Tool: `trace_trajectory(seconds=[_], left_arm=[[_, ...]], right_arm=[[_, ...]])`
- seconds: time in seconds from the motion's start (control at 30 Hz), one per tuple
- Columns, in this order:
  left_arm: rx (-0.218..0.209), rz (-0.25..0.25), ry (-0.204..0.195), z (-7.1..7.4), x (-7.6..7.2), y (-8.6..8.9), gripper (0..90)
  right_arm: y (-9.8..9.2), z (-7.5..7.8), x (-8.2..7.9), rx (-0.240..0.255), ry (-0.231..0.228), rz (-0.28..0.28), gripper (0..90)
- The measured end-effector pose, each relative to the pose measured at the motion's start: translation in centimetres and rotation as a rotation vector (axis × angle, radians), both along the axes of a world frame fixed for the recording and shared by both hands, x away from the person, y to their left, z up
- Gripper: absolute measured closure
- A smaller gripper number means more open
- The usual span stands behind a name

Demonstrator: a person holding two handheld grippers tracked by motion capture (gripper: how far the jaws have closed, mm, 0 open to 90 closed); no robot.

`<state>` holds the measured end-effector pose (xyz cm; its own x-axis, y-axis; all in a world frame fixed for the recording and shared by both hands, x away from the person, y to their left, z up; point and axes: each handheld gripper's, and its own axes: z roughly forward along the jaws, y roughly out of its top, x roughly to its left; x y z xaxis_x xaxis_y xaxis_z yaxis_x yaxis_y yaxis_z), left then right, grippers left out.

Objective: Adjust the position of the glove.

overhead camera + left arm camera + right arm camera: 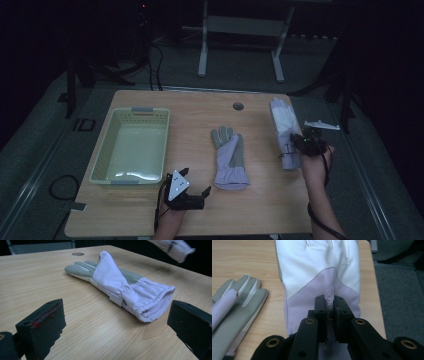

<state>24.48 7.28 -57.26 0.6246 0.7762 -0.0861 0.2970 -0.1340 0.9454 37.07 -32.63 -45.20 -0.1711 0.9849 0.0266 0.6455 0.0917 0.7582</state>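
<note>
Right tongs (300, 146): pressed together on a pinch of fabric at the cuff end of the white glove (283, 131); from the right gripper view the pinched fold (330, 298) stands up between the two black jaws.
White glove: over at 3 o'clock on the bench (150, 215), fingers pointing to 12, its cuff end up off the wood in the grip; whether the fingers rest on the wood I cannot tell.
Left tongs (194, 192): spread wide, nothing between them, down at 6 o'clock near the front edge; in the left gripper view the jaws stand either side of the frame with bare wood between.
Second glove (229, 159): grey and lilac, lying flat at the centre of the bench, fingers toward 12, cuff toward 6; its cuff opening (155, 307) faces the left tongs, just ahead of them and not touched.
Basket (105, 159): pale green plastic, at 9 o'clock, upright, well apart from both gloves.
Cable hole (238, 106): round, in the wood at 12 o'clock, beyond the second glove's fingertips.
Hands: the left hand (172, 215) sits low at the front edge; the right hand (314, 162) reaches in from 5 o'clock.
</note>
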Motion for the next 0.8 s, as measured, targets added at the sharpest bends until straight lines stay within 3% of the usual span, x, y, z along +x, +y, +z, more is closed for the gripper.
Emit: trace_trajectory(seconds=[0.03, 0.17, 0.27, 0.3, 0.37, 0.4, 0.43, 0.47, 0.6, 0.8], left_arm=[[0.0, 0.0, 0.0, 0.0, 0.0, 0.0, 1.7], [0.002, -0.006, -0.002, 0.0, 0.0, 0.0, 1.7], [0.004, -0.008, -0.003, 0.0, 0.0, -0.1, 1.7], [0.002, -0.009, -0.002, 0.0, 0.0, -0.1, 1.7], [0.003, -0.009, -0.002, 0.0, 0.0, -0.1, 1.7], [0.003, -0.008, -0.001, 0.0, 0.0, -0.1, 1.7], [0.003, -0.008, -0.001, 0.0, 0.0, -0.1, 1.7], [0.004, -0.009, 0.0, 0.0, 0.1, -0.1, 1.7], [0.004, -0.01, 0.002, 0.0, 0.1, -0.1, 1.7], [0.002, -0.011, 0.0, 0.0, 0.1, -0.1, 1.7]], right_arm=[[0.0, 0.0, 0.0, 0.0, 0.0, 0.0, 82.6], [0.0, -0.3, -3.0, -0.003, 0.016, -0.038, 82.9], [-0.1, -0.8, -3.6, 0.006, 0.028, -0.055, 82.8], [0.1, -1.8, -3.7, 0.022, 0.047, -0.07, 82.8], [0.3, -2.3, -3.6, 0.04, 0.058, -0.073, 82.8], [1.0, -3.6, -3.1, 0.078, 0.086, -0.056, 82.7], [1.0, -3.6, -3.1, 0.078, 0.086, -0.056, 82.7], [1.6, -4.6, -2.5, 0.083, 0.104, -0.046, 83.0], [2.3, -6.4, -1.1, 0.102, 0.133, -0.051, 84.2], [2.8, -7.6, -0.3, 0.09, 0.134, -0.01, 79.1]])
